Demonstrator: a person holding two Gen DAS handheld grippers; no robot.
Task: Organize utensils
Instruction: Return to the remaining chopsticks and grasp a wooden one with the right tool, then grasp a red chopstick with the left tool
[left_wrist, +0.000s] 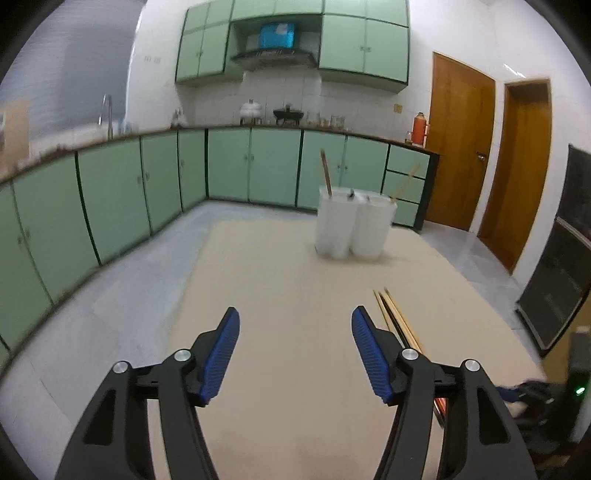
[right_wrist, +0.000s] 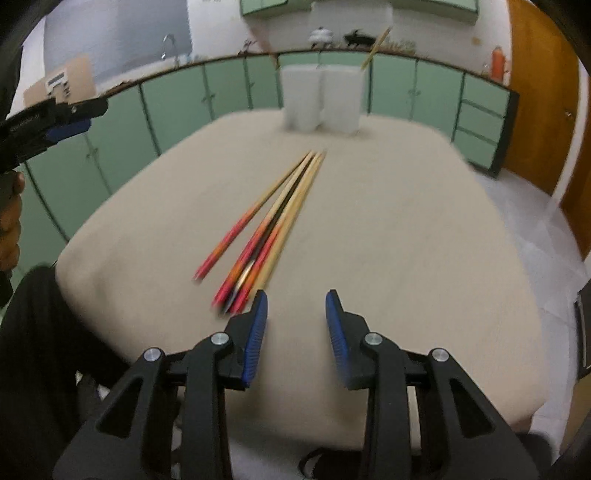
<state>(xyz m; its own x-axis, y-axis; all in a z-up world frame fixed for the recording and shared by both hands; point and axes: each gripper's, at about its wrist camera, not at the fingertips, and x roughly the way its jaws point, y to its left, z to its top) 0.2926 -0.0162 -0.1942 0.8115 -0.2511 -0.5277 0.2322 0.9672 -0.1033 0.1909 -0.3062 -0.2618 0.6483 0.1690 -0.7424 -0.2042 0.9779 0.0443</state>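
Beige table (right_wrist: 406, 221) bare beside chopsticks (right_wrist: 280, 214).

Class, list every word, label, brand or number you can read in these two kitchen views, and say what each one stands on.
No text is legible in either view.
Left gripper: faint pale lettering along its black arm, too blurred to read.
Blue box above the range hood: a pale patch, no readable print.
Cardboard box on the counter: a white label, too blurred.

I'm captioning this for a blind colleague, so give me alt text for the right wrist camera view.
An open, empty right gripper hovers at the near end of a bundle of chopsticks lying on a beige table. Two white holders stand at the far edge, one with a chopstick in it, before green cabinets.
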